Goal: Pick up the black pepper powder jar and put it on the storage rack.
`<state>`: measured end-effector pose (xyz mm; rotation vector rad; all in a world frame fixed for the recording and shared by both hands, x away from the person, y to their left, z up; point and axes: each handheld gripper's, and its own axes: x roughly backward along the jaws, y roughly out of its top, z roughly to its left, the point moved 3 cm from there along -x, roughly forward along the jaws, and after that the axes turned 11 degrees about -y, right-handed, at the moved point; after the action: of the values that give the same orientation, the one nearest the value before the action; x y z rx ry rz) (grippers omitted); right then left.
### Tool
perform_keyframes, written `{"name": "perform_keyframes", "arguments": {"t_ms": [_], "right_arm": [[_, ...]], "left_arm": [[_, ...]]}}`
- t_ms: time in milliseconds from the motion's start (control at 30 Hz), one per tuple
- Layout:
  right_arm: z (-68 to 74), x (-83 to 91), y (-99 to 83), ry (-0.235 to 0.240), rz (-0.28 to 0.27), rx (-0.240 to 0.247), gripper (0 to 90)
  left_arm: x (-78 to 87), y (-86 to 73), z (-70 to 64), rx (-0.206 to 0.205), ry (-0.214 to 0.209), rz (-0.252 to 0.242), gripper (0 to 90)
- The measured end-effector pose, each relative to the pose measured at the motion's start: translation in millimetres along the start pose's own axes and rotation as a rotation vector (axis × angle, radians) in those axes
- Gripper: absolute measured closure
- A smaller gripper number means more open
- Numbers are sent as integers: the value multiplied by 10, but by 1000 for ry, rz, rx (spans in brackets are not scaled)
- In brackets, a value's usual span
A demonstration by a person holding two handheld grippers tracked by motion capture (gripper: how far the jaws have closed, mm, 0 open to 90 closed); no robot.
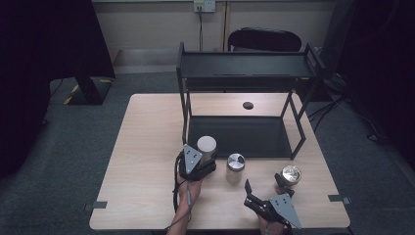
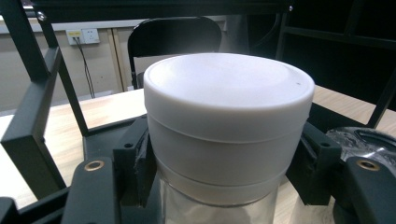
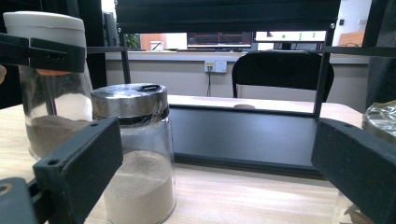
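Note:
A glass jar with a white lid [image 1: 206,145] [image 2: 224,98] stands near the table's middle, just in front of the black rack. My left gripper [image 1: 199,165] [image 2: 224,172] is shut on it just under the lid. In the right gripper view this white-lidded jar [image 3: 56,107] holds brown powder, and its base looks level with the table. A silver-lidded jar [image 1: 236,167] [image 3: 135,154] of tan powder stands right of it. A third jar with a shiny lid [image 1: 290,175] [image 3: 380,121] stands farther right. My right gripper [image 1: 264,187] [image 3: 217,140] is open near the front edge, between those two jars, touching neither.
A black two-level rack [image 1: 244,68] stands on the far half of the wooden table [image 1: 147,161], its lower tray [image 1: 235,137] bare. A small dark disc [image 1: 248,105] lies on the table behind the rack. A black chair [image 1: 264,39] stands beyond the table.

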<state>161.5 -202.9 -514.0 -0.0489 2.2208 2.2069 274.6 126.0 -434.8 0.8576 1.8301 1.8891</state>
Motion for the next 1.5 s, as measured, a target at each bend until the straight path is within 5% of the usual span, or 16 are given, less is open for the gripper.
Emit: {"name": "perform_keyframes", "arguments": {"t_ms": [333,1500], "right_arm": [[1,0,0,-1,0,0,11],[-9,-1,-1,8,-1,0,11]], "left_arm": [[-27,86,-25,-26,18,7,346],[-254,275,11,6,59,4,346]]}}
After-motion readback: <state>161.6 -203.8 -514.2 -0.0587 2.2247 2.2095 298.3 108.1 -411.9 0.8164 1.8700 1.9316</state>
